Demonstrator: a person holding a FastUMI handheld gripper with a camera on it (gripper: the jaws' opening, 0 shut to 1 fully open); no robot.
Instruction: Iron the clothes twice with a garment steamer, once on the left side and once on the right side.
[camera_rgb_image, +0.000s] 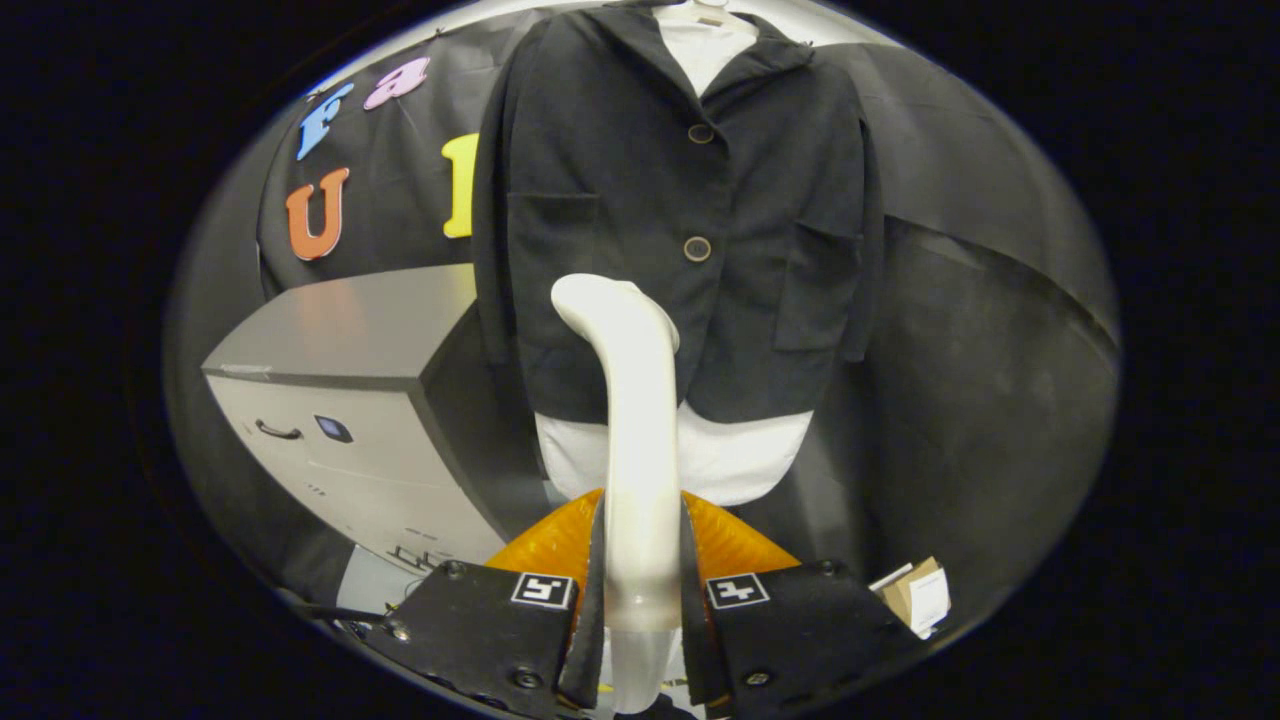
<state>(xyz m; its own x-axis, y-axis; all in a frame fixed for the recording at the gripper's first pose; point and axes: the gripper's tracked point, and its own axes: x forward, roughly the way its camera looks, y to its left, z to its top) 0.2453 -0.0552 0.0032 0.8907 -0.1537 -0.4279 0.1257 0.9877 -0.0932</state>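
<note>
A black buttoned jacket (640, 200) hangs over a white shirt (740, 460) straight ahead. My gripper (642, 545) is shut on the white handle of the garment steamer (635, 400), both fingers pressing its sides. The steamer rises from between the fingers, and its curved head lies over the lower front of the jacket, left of the button line. Whether the head touches the cloth I cannot tell.
A grey cabinet (340, 400) with a drawer handle stands to the left of the jacket, close beside its sleeve. A small cardboard box (915, 595) lies low on the right, beyond the right finger. Black cloth walls stand behind and to the right.
</note>
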